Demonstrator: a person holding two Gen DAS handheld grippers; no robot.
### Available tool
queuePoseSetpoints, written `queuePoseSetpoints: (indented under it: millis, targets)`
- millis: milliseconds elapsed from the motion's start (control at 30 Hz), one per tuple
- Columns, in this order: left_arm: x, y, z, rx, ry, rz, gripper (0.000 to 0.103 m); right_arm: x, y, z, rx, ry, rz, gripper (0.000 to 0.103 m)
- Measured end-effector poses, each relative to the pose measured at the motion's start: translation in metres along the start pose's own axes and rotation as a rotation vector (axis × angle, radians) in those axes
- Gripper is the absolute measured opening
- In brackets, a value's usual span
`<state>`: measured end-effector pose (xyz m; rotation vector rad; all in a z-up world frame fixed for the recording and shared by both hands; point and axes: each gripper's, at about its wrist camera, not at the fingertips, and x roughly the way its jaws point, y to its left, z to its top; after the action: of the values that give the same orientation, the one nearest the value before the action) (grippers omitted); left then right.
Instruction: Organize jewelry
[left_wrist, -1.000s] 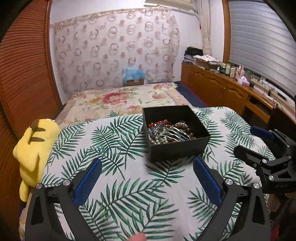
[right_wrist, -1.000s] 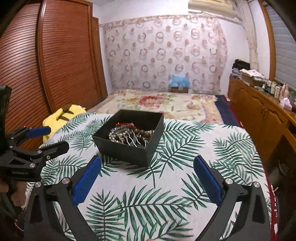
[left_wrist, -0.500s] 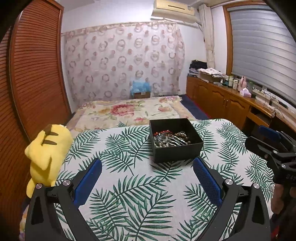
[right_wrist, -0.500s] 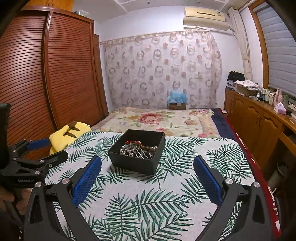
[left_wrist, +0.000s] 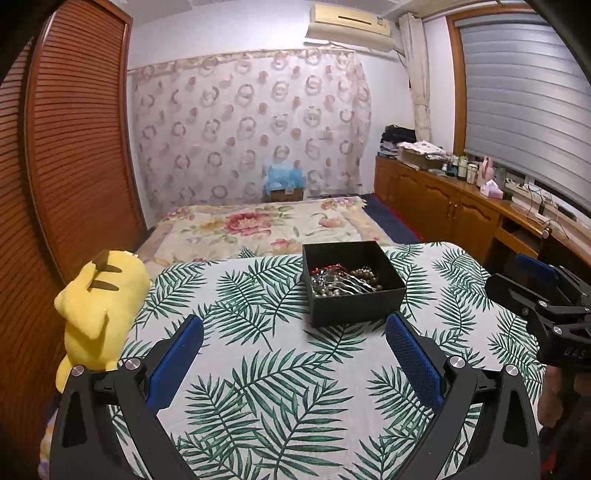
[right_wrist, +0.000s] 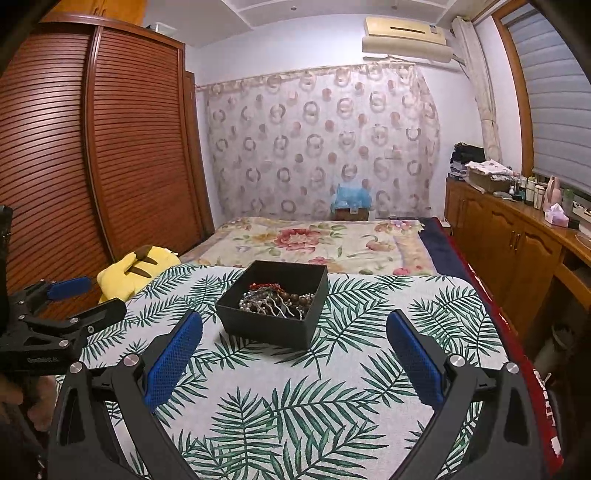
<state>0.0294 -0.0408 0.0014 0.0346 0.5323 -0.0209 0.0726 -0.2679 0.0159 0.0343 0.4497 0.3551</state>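
A black open box (left_wrist: 354, 306) stands on the palm-leaf tablecloth (left_wrist: 258, 369); it also shows in the right wrist view (right_wrist: 273, 328). It holds a tangle of jewelry (left_wrist: 341, 282): pearl beads, brown beads, a red strand and silver pieces, also seen in the right wrist view (right_wrist: 277, 301). My left gripper (left_wrist: 293, 350) is open and empty, well short of the box. My right gripper (right_wrist: 293, 350) is open and empty, also short of the box. Each gripper shows at the edge of the other's view, the right one (left_wrist: 532, 280) and the left one (right_wrist: 79, 299).
A yellow plush toy (left_wrist: 96, 306) lies at the table's left edge. A bed with a floral cover (left_wrist: 258, 225) is behind the table. A wooden wardrobe (right_wrist: 74, 166) stands left, a wooden counter with clutter (left_wrist: 461, 195) right.
Both grippers have pulled back and tilted up from the box, which now looks smaller and farther away. More of the room and ceiling shows. Both stay open.
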Motion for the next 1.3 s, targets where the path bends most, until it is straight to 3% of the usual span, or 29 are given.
queuePoseSetpoints:
  millis: [1300]
  targets:
    - [-0.0051, -0.0012, 0.0000, -0.014, -0.016, -0.003, 0.095, 0.0028, -0.0023, -0.0043, 0.002, 0.007, 0.000, 0.100]
